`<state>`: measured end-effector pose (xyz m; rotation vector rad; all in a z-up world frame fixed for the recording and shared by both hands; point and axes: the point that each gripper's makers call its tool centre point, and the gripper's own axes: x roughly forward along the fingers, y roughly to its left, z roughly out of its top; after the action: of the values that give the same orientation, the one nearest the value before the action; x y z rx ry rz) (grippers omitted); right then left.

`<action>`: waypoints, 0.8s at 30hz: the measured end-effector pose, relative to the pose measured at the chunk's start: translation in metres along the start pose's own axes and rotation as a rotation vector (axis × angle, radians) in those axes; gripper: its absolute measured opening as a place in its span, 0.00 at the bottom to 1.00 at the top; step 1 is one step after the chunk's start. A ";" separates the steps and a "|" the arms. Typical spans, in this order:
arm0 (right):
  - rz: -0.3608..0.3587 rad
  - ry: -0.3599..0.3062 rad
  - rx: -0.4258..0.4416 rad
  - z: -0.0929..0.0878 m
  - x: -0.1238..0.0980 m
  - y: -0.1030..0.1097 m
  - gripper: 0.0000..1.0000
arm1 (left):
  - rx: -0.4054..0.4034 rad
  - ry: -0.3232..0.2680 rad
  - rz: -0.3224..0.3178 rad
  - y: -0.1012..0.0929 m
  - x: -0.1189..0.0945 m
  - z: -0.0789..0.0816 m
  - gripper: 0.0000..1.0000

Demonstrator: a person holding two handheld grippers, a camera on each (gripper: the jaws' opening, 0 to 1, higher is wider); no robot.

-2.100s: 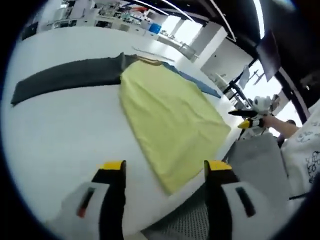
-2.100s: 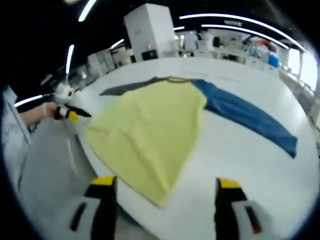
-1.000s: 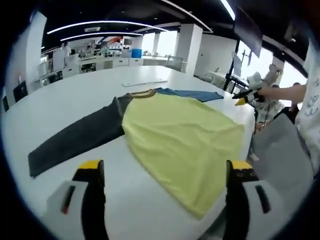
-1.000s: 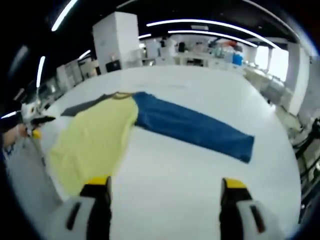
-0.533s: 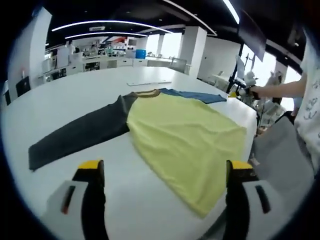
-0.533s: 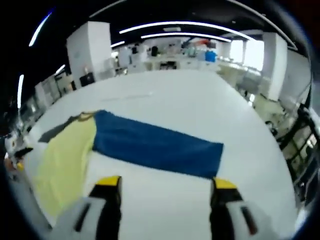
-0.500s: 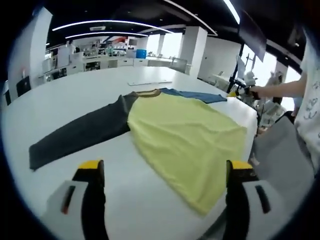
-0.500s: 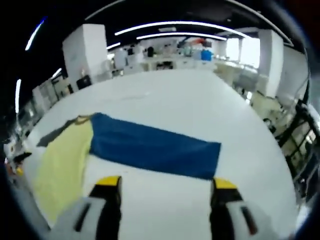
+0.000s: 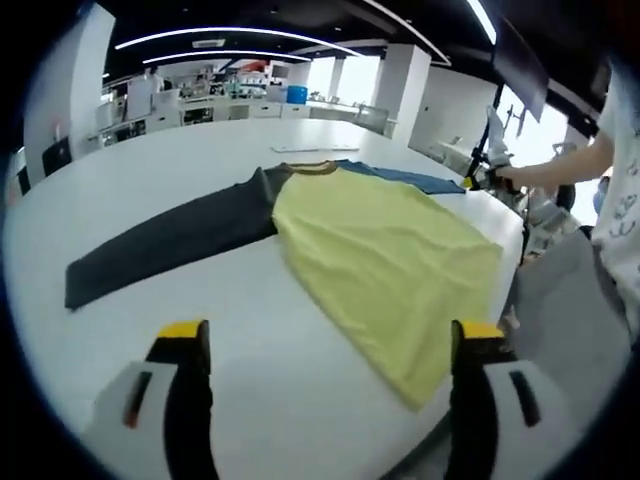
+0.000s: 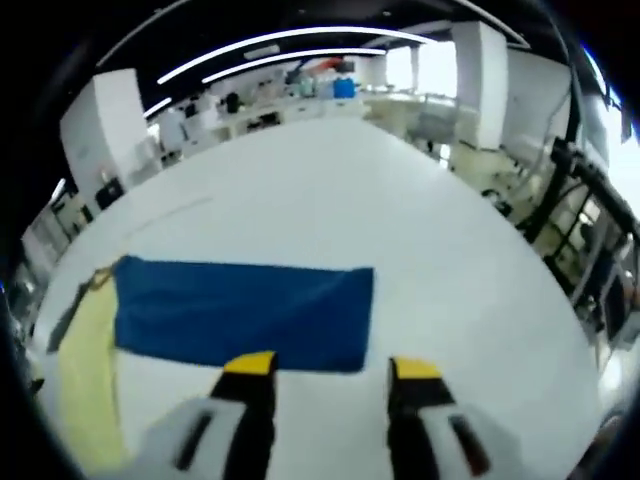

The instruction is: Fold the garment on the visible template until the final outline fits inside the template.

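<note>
**Right tool lines up on the blue sleeve's cuff**

One garment [image 9: 385, 255] lies flat on the white bench [image 9: 150, 180]: yellow body, one dark grey sleeve [image 9: 170, 240], one blue sleeve [image 10: 240, 310]. I can't make out a template outline. The right tool [image 10: 328, 368], jaws apart and empty, sits just short of the blue cuff. I'd pinch both layers at the hem edge, then carry it across the body. The left tool [image 9: 325, 335] hangs wide open, holding nothing.
</note>
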<state>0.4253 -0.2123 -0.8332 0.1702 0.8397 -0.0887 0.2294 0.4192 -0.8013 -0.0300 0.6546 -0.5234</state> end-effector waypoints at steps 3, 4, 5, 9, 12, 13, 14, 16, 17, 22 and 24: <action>-0.032 0.023 -0.017 -0.001 0.008 -0.008 0.37 | -0.007 0.012 0.001 -0.003 0.002 -0.003 0.97; -0.032 0.020 -0.026 0.000 0.007 -0.007 0.37 | -0.010 0.013 0.000 -0.004 0.002 -0.003 0.96; -0.035 0.017 -0.031 0.001 0.007 -0.008 0.35 | -0.015 0.015 -0.001 -0.005 0.002 -0.004 0.96; -0.054 0.033 -0.037 0.001 0.011 -0.012 0.27 | -0.027 0.025 -0.002 -0.007 0.005 -0.009 0.95; -0.063 0.041 -0.086 0.002 0.014 -0.014 0.24 | -0.030 0.032 -0.003 -0.009 0.007 -0.010 0.94; -0.064 0.047 -0.139 0.002 0.013 -0.014 0.21 | -0.035 0.031 -0.004 -0.010 0.008 -0.010 0.94; -0.040 0.049 -0.119 -0.003 0.010 -0.004 0.17 | -0.037 0.030 -0.005 -0.011 0.009 -0.010 0.94; -0.027 0.063 -0.150 -0.004 0.011 -0.002 0.08 | -0.039 0.030 -0.009 -0.014 0.012 -0.010 0.94; -0.021 0.065 -0.156 -0.003 0.012 0.000 0.06 | -0.039 0.030 -0.011 -0.014 0.013 -0.010 0.94; -0.027 0.085 -0.219 0.001 0.017 0.001 0.00 | -0.041 0.030 -0.023 -0.016 0.016 -0.011 0.94; -0.032 0.085 -0.223 0.004 0.018 -0.003 0.00 | -0.041 0.029 -0.024 -0.017 0.017 -0.010 0.94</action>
<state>0.4399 -0.2166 -0.8447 -0.0498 0.9306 -0.0175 0.2270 0.3975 -0.8151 -0.0694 0.6943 -0.5346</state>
